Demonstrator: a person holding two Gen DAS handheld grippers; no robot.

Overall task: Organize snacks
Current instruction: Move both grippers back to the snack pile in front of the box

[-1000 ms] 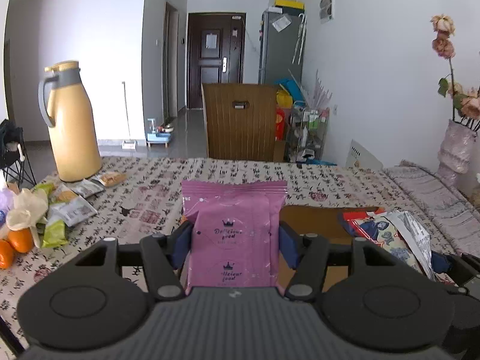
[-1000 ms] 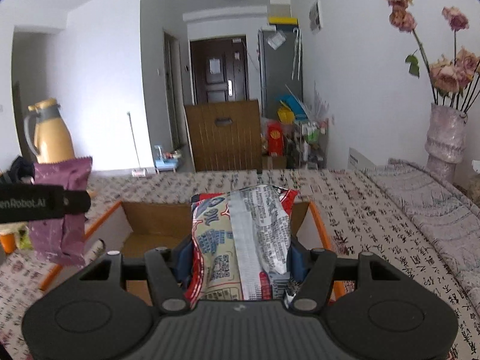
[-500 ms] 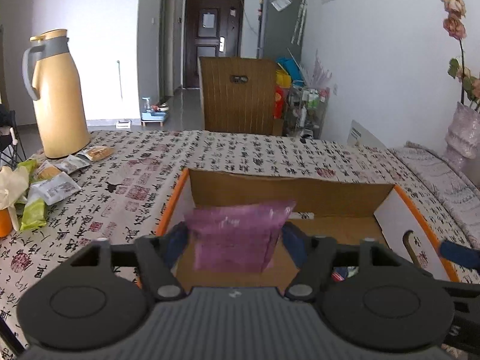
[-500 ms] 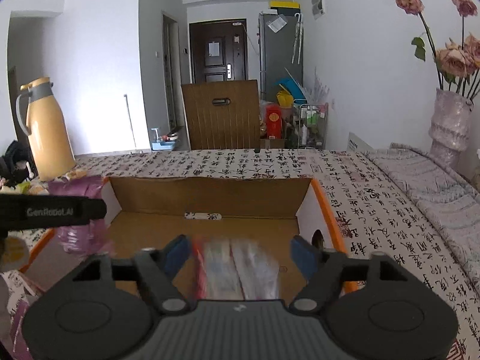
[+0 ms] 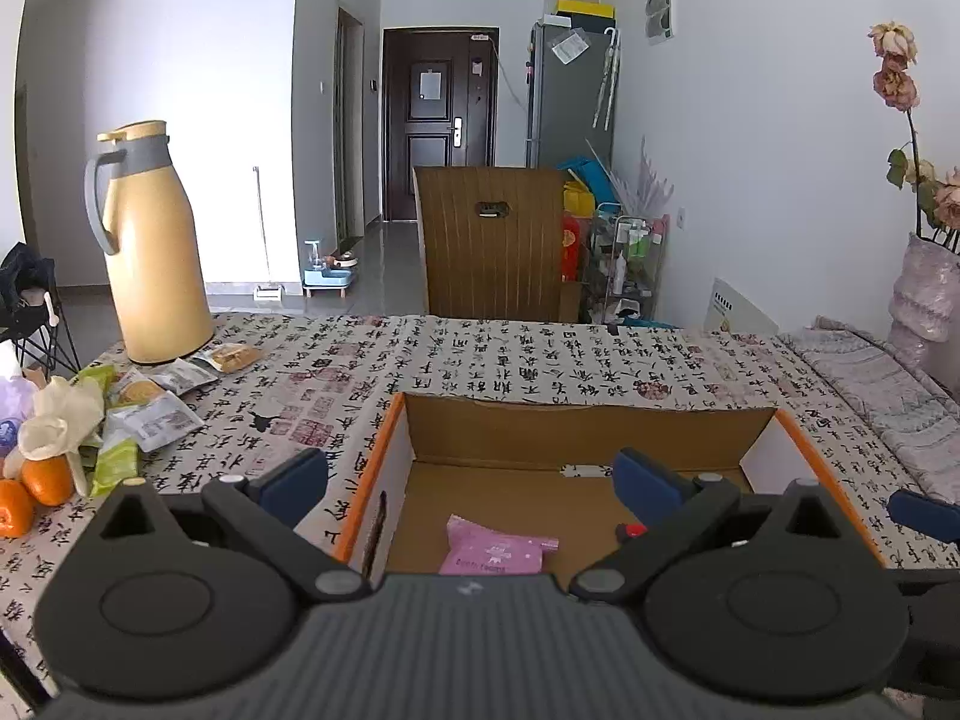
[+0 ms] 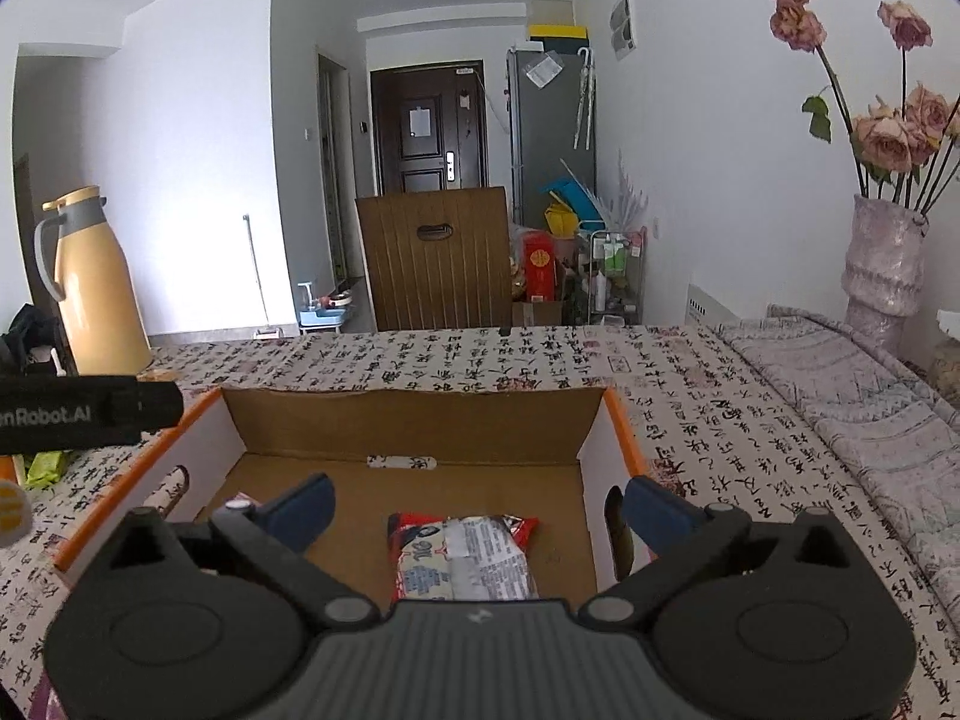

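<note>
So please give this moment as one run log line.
left gripper: opening, empty | right gripper: opening, empty | pink packet, red packet: in box

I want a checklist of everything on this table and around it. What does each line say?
Surface: table under a calligraphy-print cloth.
Job's things: pink snack packet and red-and-silver snack packet lie in the open cardboard box with orange edges.
Clutter: loose snack packets, oranges, tall yellow jug.
Grippers: left gripper and right gripper opening, nothing between the fingers.
Cables: nothing seen.
Surroundings: wooden chair, vase of dried roses.
</note>
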